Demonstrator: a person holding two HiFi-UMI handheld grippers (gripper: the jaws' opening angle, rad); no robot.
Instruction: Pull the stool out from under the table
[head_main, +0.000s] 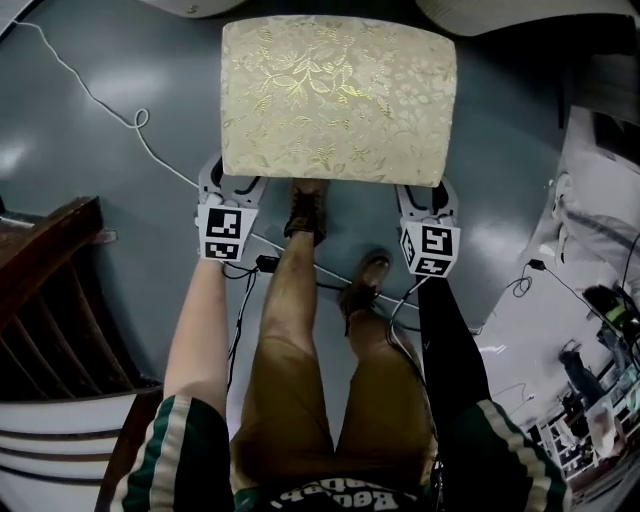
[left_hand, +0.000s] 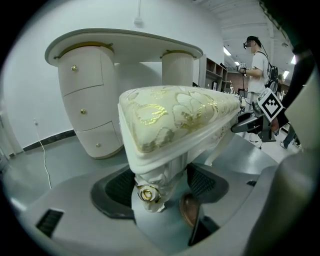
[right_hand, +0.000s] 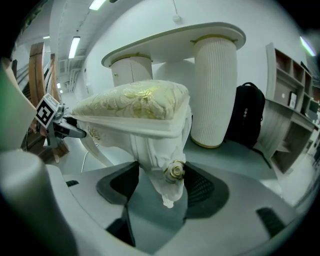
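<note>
Left gripper (head_main: 232, 186), right gripper (head_main: 428, 196) low, clamping stool (head_main: 338, 95) legs.

Head view — the stool (head_main: 338, 98) seat hides its own legs.

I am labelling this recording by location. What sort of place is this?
Probably a lab or studio staged with home furniture, not a real home: a white dressing table and upholstered stool stand on a grey floor crossed by loose cables.

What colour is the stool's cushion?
The cushion is cream with gold leaves and flowers, clearest in the head view.
</note>
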